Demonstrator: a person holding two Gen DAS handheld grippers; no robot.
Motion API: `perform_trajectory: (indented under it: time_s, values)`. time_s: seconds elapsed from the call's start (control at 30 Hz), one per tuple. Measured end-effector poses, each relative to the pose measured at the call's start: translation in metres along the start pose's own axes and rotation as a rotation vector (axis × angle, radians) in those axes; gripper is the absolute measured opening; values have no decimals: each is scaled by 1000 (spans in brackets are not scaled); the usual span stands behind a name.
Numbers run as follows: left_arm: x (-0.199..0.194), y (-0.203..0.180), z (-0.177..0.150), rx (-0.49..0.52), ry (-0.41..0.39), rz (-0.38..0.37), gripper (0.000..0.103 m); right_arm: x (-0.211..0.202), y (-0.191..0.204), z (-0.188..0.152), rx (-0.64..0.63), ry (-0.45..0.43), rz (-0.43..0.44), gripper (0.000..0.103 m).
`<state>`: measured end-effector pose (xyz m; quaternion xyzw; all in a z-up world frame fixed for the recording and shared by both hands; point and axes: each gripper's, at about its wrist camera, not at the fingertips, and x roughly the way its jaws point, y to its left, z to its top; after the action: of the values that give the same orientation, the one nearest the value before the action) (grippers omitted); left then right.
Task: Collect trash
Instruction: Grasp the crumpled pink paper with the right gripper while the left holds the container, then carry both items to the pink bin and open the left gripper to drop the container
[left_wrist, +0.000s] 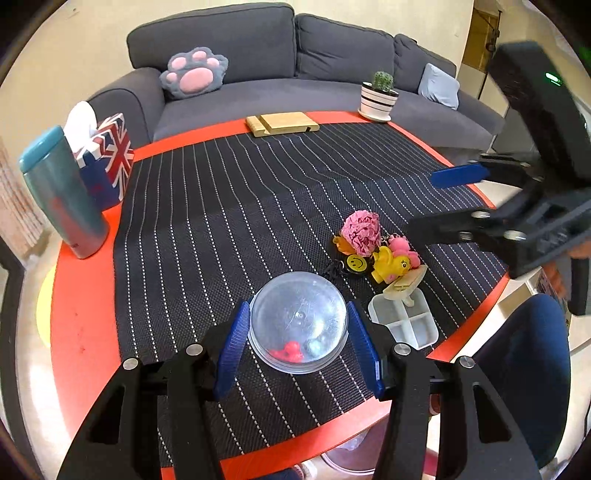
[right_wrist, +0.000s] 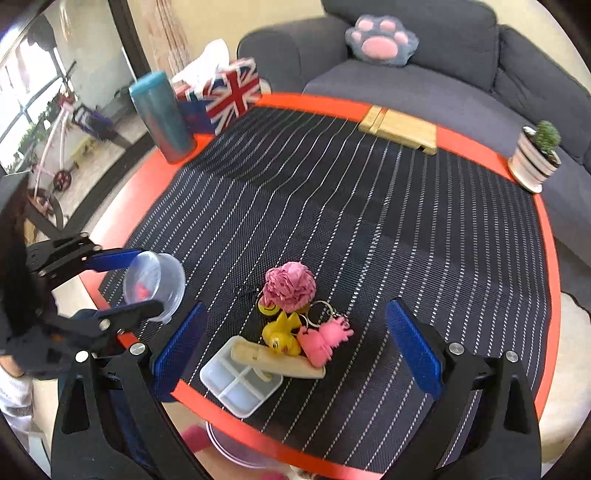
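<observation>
My left gripper (left_wrist: 299, 338) is shut on a clear plastic cup (left_wrist: 299, 321) with a red scrap inside, held tilted above the table's near edge; it also shows in the right wrist view (right_wrist: 155, 284). My right gripper (right_wrist: 295, 354) is open and empty, hovering over a pile: a crumpled pink paper ball (right_wrist: 290, 286), a yellow duck (right_wrist: 282, 336), pink keychain toys (right_wrist: 325, 339), a smiley badge (right_wrist: 268, 307), a wooden stick (right_wrist: 277, 363) and a clear divided box (right_wrist: 240, 387). The paper ball (left_wrist: 361, 232) lies right of the cup.
A striped black mat (left_wrist: 240, 206) covers the red round table (left_wrist: 85, 314). A teal tumbler (left_wrist: 61, 192) and Union Jack tissue box (left_wrist: 109, 158) stand at the left, a wooden stand (left_wrist: 282, 123) and potted cactus (left_wrist: 380, 96) at the back. A grey sofa (left_wrist: 258, 55) lies behind.
</observation>
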<state>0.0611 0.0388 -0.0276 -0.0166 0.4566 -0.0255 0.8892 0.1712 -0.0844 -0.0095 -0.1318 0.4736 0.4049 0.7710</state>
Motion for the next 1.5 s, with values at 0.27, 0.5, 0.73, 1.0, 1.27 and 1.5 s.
perform_trajectory:
  time_s: [0.27,0.5,0.73,1.0,1.27,1.5]
  values:
    - [-1,4,-6,-12,0,-9,53,41,6,22,21,130,7,79]
    - [-1,7,-9,-22,-4,-20,53,61,9,23,42,170,0,46]
    - [1,6,-10,-24,-4,-26,53,64,8,24,39,165,-11,36]
    - [-1,3,-7,-15,-12,-21,53,43,4,21,39,97,-13,36]
    - [-9,-6,-6,-4,-21,-21,53,8,3,0,50,16,6,36]
    - [-21,-15,-10,10,-43,-26,53,-31,11,-35,28,-63,29,36]
